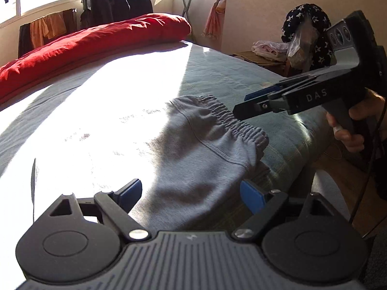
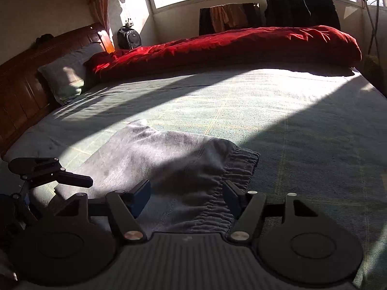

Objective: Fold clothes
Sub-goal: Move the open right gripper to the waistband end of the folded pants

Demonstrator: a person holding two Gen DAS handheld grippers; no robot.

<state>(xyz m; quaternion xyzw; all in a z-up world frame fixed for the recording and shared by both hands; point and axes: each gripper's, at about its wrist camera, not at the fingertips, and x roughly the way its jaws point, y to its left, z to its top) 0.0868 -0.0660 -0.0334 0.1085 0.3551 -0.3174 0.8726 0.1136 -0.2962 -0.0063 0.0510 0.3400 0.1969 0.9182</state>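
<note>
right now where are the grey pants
The grey pants lie on the green bedsheet near the bed's near edge, just ahead of both open grippers, across the bed from the red duvet.

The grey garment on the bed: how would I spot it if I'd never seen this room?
Start at the wide bed with its pale green cover. Along its far side lies a long red quilt; on the near edge lies the grey garment, alone, marked out by its gathered elastic waistband.
</note>
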